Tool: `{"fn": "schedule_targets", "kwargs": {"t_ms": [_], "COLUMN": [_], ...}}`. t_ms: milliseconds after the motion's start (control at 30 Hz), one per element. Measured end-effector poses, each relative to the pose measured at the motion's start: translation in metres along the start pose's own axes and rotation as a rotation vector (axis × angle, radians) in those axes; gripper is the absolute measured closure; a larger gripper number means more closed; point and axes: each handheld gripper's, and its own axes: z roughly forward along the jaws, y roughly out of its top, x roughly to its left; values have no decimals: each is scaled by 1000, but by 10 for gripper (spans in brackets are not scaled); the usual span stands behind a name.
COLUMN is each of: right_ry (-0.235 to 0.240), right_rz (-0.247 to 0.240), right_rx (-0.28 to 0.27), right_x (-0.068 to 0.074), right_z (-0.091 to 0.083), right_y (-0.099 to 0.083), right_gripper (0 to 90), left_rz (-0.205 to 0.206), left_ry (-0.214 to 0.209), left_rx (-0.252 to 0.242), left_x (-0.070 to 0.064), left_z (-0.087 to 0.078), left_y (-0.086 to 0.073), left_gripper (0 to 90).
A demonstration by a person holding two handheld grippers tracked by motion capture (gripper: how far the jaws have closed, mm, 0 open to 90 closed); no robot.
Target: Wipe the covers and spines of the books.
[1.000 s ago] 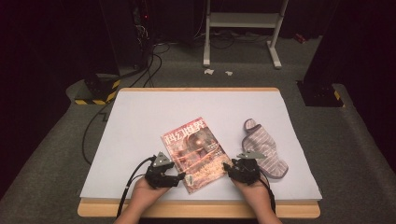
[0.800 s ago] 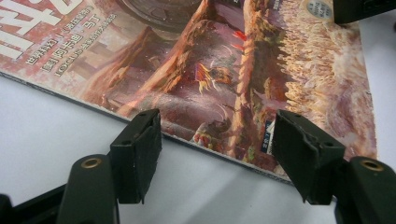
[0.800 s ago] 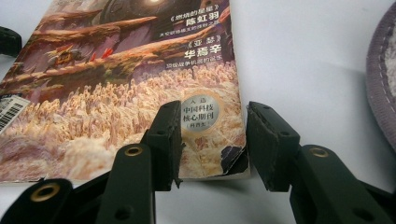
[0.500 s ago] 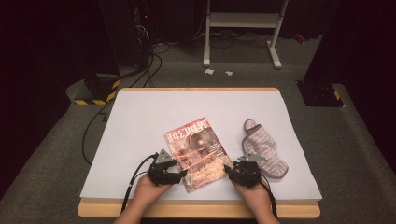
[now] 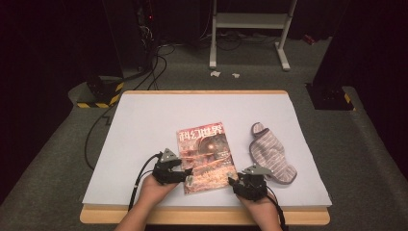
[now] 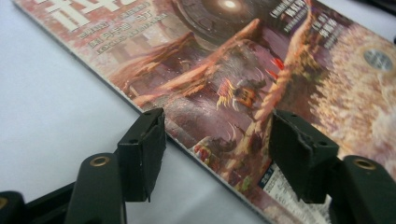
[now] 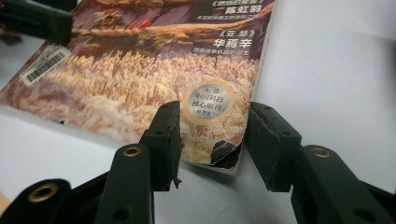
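Note:
A magazine [image 5: 204, 156] with a reddish illustrated cover lies flat on the white table [image 5: 144, 125], slightly turned. In the left gripper view the magazine [image 6: 224, 70] has its spine edge running between the jaws, and my left gripper [image 6: 217, 126] is open, low over the near left corner. The high view puts this left gripper [image 5: 185, 174] at that corner. My right gripper [image 7: 215, 112] is open around the worn near right corner of the magazine [image 7: 154, 70], over its round silver sticker. From above, the right gripper [image 5: 233, 182] sits at that corner.
A grey striped fabric piece [image 5: 270, 154], shaped like an eye mask, lies right of the magazine. The table's wooden front edge [image 5: 207, 215] is just behind both hands. Cables and a metal stand are on the floor beyond the table.
The left gripper has edged slightly right toward the magazine's corner. The right gripper has barely shifted. The magazine has not moved.

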Motion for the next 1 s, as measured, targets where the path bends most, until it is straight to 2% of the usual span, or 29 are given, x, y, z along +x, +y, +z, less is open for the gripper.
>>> {"fn": "schedule_targets", "kwargs": {"t_ms": [100, 167, 267, 400, 533, 767, 1000], "right_ry": [17, 31, 35, 40, 57, 51, 38], "right_rz": [-11, -21, -46, -75, -93, -124, -121], "right_rx": [5, 7, 11, 14, 18, 25, 19], "right_x": [5, 9, 16, 23, 28, 39, 40], "right_z": [0, 2, 5, 9, 17, 29, 33], "right_y": [-1, 0, 1, 3, 9, 18, 22], "right_gripper": [548, 513, 451, 415, 414, 413, 415], "left_rz": [-12, -12, -2, 6, -17, -63, -42], "left_ry": [6, 3, -11, -19, -9, 1, 45], "left_rx": [-2, -10, -16, -7, 8, -19, -13], "left_x": [4, 4, 3, 1, 4, 11, 9], "left_z": [-1, -3, -9, -17, -22, -31, -29], "left_y": [1, 0, -3, -10, -17, -26, -23], "left_gripper": [350, 347, 342, 321, 306, 312, 332]}}
